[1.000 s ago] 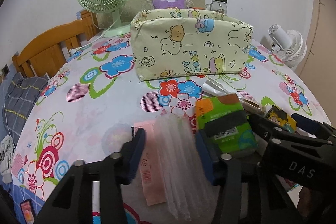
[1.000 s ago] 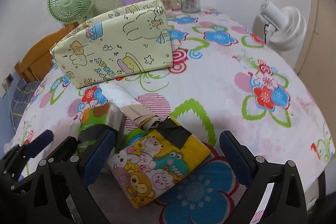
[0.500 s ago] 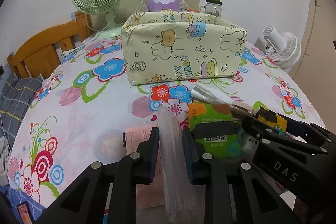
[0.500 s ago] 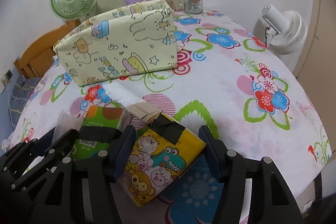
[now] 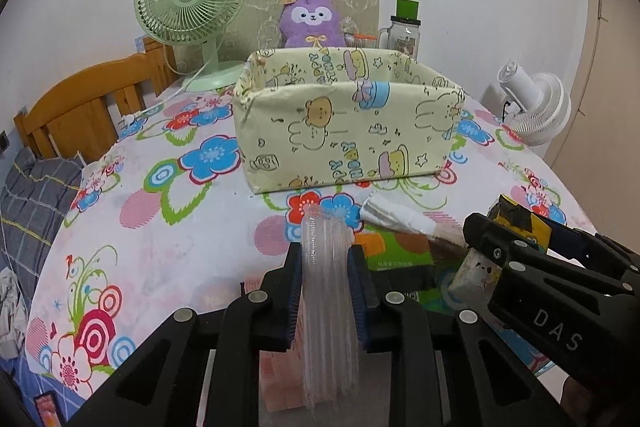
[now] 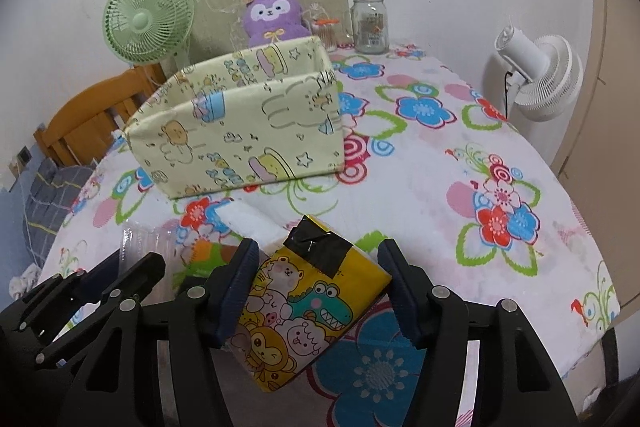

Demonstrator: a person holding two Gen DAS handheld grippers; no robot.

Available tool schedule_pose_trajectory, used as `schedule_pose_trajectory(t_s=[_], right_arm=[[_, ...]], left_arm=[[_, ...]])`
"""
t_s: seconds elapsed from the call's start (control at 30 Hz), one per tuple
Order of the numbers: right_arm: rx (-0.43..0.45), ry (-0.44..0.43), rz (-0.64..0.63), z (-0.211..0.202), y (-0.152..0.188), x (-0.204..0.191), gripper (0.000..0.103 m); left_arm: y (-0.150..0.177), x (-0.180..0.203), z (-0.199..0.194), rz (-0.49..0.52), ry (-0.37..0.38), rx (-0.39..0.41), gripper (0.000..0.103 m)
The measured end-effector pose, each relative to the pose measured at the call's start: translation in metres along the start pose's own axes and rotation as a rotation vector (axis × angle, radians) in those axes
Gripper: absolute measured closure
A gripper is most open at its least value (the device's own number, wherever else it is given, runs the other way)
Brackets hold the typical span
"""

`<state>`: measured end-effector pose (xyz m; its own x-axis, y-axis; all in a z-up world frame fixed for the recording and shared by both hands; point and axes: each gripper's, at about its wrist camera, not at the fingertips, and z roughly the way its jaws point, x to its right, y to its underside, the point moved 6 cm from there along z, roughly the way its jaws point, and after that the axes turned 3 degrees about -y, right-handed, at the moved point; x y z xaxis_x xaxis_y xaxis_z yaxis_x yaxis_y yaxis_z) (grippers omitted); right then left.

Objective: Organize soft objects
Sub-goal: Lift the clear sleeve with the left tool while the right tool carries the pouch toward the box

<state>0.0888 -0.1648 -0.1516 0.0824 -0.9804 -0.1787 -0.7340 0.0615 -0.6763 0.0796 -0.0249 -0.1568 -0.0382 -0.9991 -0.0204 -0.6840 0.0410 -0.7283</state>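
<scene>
The round table under a white plastic cloth printed with bright flowers [image 6: 460, 167] carries everything, and the biggest thing on it, straight ahead of both tongs and well beyond their tips, is the pale yellow fabric storage box with cartoon animals [image 5: 348, 131]; as far as its open top shows, nothing lies inside yet, so the sorting looks barely begun

Nearer, between the box and the tongs, lie the soft packs not yet stowed: a green tissue pack with an orange corner [image 5: 400, 251], just right of the left tongs' tips, a white crumpled wrapper [image 5: 394, 217] ahead of it, and a pink flat packet [image 5: 276, 383] beneath the left tongs

The right gripper [image 6: 320, 287] is closed about halfway, its blue pads pressing both sides of a yellow soft tissue pack printed with cartoon animals and patched with black tape [image 6: 308, 307], which appears raised off the cloth

The left gripper [image 5: 327, 291] is squeezed nearly together on a clear crinkly plastic sleeve [image 5: 326, 267], standing on edge between the pads

By my reading both picks are made; carrying the two forward and dropping them in the box remains, then the green pack, wrapper and pink packet
</scene>
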Motion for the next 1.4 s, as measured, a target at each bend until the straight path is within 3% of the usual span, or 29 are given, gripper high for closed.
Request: schedule_pose_trajectory(t_s=[1.4], right_arm=[[0.103,-0.034,-0.017,-0.029,-0.059,-0.017,0.038]], left_arm=[[-0.060,0.004,-0.027,0.013,0.027,0.091,0.086]])
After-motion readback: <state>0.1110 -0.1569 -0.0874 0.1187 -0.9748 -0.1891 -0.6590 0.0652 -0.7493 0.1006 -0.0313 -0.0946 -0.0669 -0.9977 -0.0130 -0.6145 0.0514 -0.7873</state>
